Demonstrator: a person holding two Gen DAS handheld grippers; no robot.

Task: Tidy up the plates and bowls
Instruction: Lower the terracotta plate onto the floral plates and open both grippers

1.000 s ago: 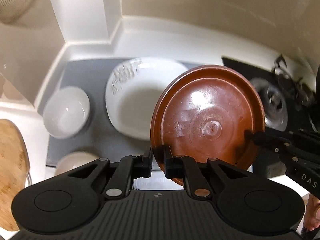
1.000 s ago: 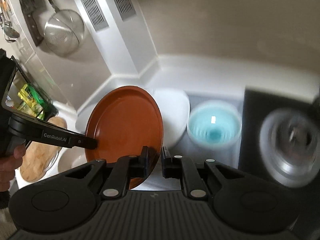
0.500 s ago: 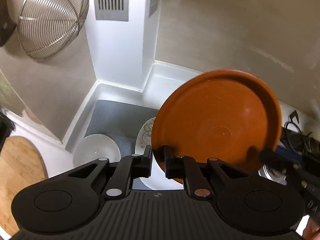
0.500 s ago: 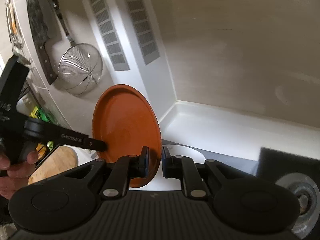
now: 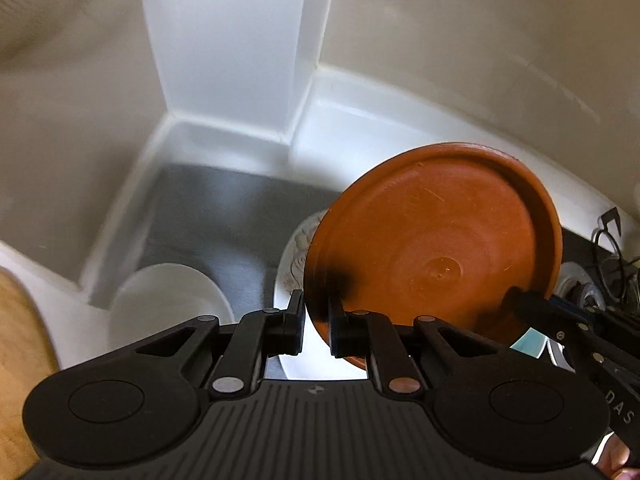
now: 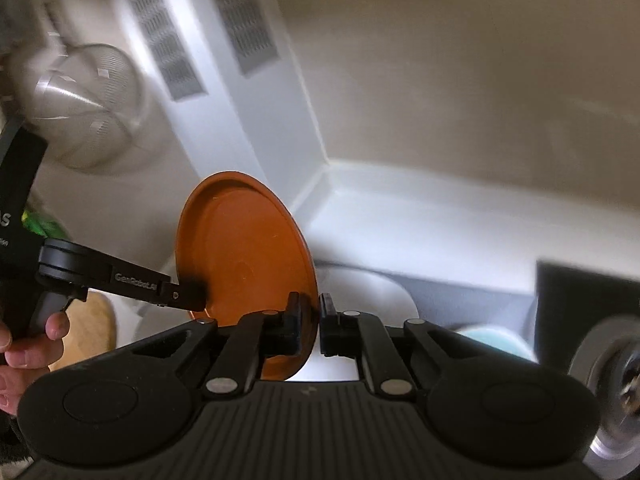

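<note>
A brown-orange plate [image 5: 436, 248] is held in the air, tilted on edge, above the grey mat [image 5: 224, 216]. My left gripper [image 5: 317, 330] is shut on its near rim. My right gripper [image 6: 310, 326] is shut on the opposite rim of the plate [image 6: 244, 252]; its fingers [image 5: 532, 306] show at the right of the left wrist view. Below the plate lies a white patterned plate [image 5: 298, 248], also in the right wrist view [image 6: 368, 292]. A white bowl [image 5: 168, 304] sits on the mat at left. A light blue bowl [image 6: 496, 340] sits at right.
White counter walls and a corner column [image 5: 232, 48] enclose the mat. A wooden board [image 5: 20, 360] lies at the far left. A metal strainer [image 6: 88, 100] hangs on the wall. A sink drain [image 6: 616, 372] is at the right.
Both grippers have kept hold of the brown plate and lifted it off the surface, then lowered slightly. The views swung up towards the wall and back down a little.
</note>
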